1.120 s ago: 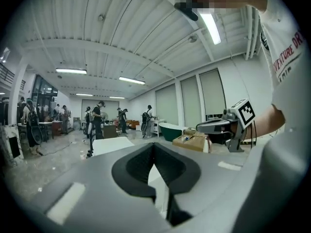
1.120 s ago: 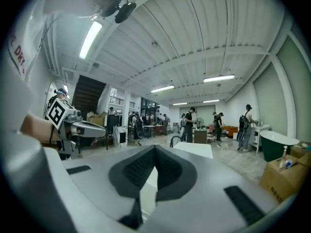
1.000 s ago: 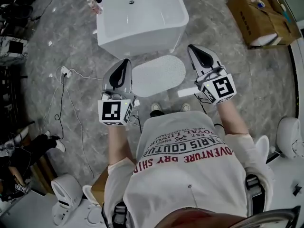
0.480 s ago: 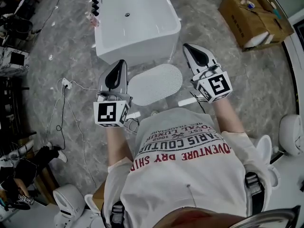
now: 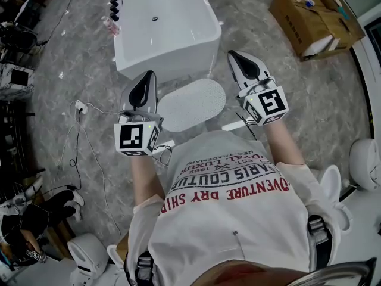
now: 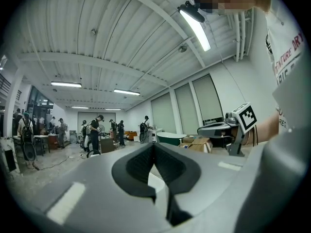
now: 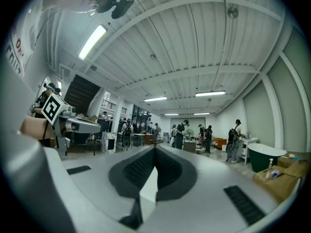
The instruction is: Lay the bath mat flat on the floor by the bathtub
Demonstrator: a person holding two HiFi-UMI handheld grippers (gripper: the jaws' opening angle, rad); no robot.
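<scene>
In the head view a white oval bath mat (image 5: 191,104) lies flat on the grey marble floor just in front of the white bathtub (image 5: 164,25). My left gripper (image 5: 144,86) hangs above the mat's left end, jaws shut with nothing in them. Over the mat's right end my right gripper (image 5: 239,59) is also shut and holds nothing. Both gripper views look out level across a large hall, with the left gripper (image 6: 154,147) and the right gripper (image 7: 155,149) showing their jaws pressed together at the tips. Neither gripper touches the mat.
An open cardboard box (image 5: 312,16) stands at the back right. A power strip and cable (image 5: 81,107) lie on the floor to the left. White fixtures (image 5: 364,162) sit at the right edge. Several people (image 6: 95,132) stand far off in the hall.
The whole scene has slid slightly up and left in the head view. Both grippers stay shut above the mat, which lies where it was.
</scene>
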